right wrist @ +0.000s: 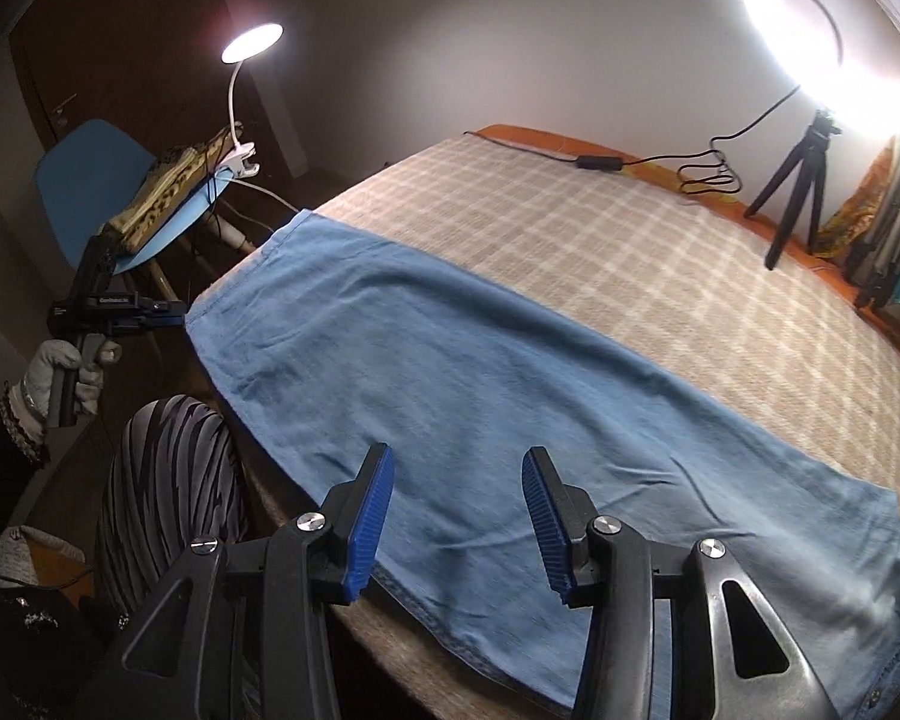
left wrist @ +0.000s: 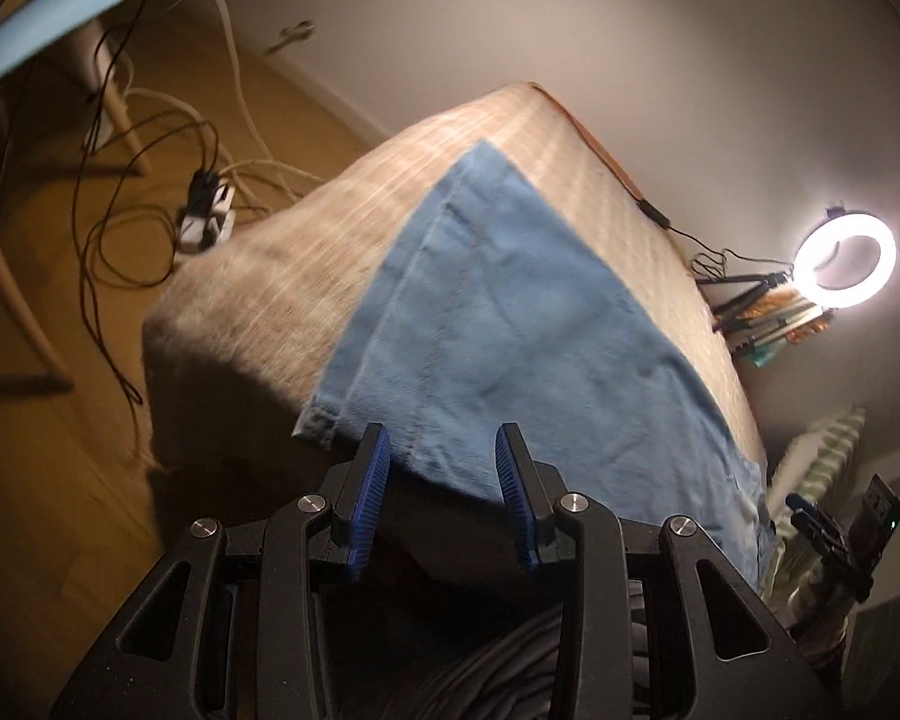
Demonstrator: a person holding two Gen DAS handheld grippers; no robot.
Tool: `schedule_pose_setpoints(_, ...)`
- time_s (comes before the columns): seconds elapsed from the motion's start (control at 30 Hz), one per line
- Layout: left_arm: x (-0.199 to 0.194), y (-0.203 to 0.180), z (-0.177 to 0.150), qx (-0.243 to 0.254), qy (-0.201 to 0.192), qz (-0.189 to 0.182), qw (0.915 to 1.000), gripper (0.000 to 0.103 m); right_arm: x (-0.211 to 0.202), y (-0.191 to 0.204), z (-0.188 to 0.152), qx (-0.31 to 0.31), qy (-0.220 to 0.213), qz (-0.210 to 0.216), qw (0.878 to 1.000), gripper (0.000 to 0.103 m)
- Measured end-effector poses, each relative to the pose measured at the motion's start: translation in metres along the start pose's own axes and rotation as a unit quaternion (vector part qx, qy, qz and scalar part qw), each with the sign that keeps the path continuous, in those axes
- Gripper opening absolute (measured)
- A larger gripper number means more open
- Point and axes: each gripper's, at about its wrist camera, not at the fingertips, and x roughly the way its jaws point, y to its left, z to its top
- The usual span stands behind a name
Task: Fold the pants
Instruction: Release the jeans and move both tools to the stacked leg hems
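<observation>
Two spread claws, left claw (left wrist: 442,444) and right claw (right wrist: 457,467), over one pants (right wrist: 480,396).

Pants on the table

The pants (right wrist: 510,396) lie along the table's (right wrist: 600,240) near edge; a tripod (right wrist: 795,192) stands at its far edge.

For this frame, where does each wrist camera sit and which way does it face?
Left wrist: behind the open left gripper at the hem end, looking along the blue pants toward the ring light; the right gripper shows far right.
Right wrist: behind the open right gripper near the waistband end, facing across the pants; the gloved left hand holding the left gripper shows.
Shared: pants, plaid bed cover, ring light.
</observation>
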Motion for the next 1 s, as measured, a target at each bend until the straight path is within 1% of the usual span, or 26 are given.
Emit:
schedule_pose_setpoints(0.1,-0.003,0.010,-0.003,-0.027,-0.021,-0.020,0.9992,0.035,0.017,0.011,0.003,-0.007,0.011,0.004,1.000,0.046)
schedule_pose_setpoints(0.23,-0.013,0.019,-0.013,-0.043,-0.042,-0.011,0.9981,0.035,0.033,0.023,0.003,-0.015,0.026,0.016,0.999,0.046)
schedule_pose_setpoints(0.33,-0.021,0.027,-0.019,-0.063,-0.059,-0.035,0.9957,0.035,0.042,0.028,0.003,-0.020,0.035,0.021,0.999,0.047)
schedule_pose_setpoints(0.4,-0.020,0.028,-0.018,-0.063,-0.060,-0.038,0.9955,0.035,0.048,0.030,0.007,-0.018,0.040,0.025,0.999,0.049)
schedule_pose_setpoints(0.47,-0.014,0.027,-0.015,-0.065,-0.055,-0.035,0.9958,0.035,0.054,0.032,0.015,-0.018,0.042,0.031,0.998,0.052)
schedule_pose_setpoints(0.57,-0.004,0.025,-0.011,-0.070,-0.053,-0.044,0.9951,0.035,0.062,0.042,0.033,-0.031,0.038,0.040,0.998,0.052)
schedule_pose_setpoints(0.67,-0.001,0.018,-0.009,-0.051,-0.063,-0.033,0.9962,0.035,0.073,0.055,0.057,-0.048,0.033,0.043,0.997,0.052)
schedule_pose_setpoints(0.7,0.000,0.014,-0.009,-0.040,-0.067,-0.027,0.9966,0.032,0.076,0.058,0.064,-0.053,0.032,0.045,0.997,0.053)
schedule_pose_setpoints(0.73,0.001,0.011,-0.009,-0.030,-0.071,-0.021,0.9968,0.032,0.081,0.062,0.071,-0.058,0.033,0.048,0.997,0.053)
schedule_pose_setpoints(0.77,0.001,0.009,-0.009,-0.020,-0.078,-0.014,0.9967,0.026,0.087,0.067,0.080,-0.065,0.034,0.050,0.996,0.053)
schedule_pose_setpoints(0.8,0.000,0.009,-0.010,-0.014,-0.089,-0.014,0.9958,0.010,0.092,0.072,0.087,-0.069,0.034,0.049,0.996,0.053)
schedule_pose_setpoints(0.83,-0.001,0.010,-0.011,-0.012,-0.099,-0.022,0.9948,0.006,0.098,0.076,0.093,-0.073,0.035,0.050,0.995,0.053)
schedule_pose_setpoints(0.87,-0.003,0.012,-0.012,-0.013,-0.108,-0.028,0.9937,0.007,0.105,0.080,0.100,-0.075,0.037,0.053,0.995,0.053)
schedule_pose_setpoints(0.93,-0.006,0.015,-0.016,-0.014,-0.120,-0.028,0.9923,0.007,0.116,0.089,0.106,-0.080,0.040,0.060,0.994,0.053)
schedule_pose_setpoints(1.0,-0.008,0.018,-0.021,-0.012,-0.123,-0.029,0.9919,0.007,0.126,0.101,0.108,-0.090,0.048,0.068,0.992,0.053)
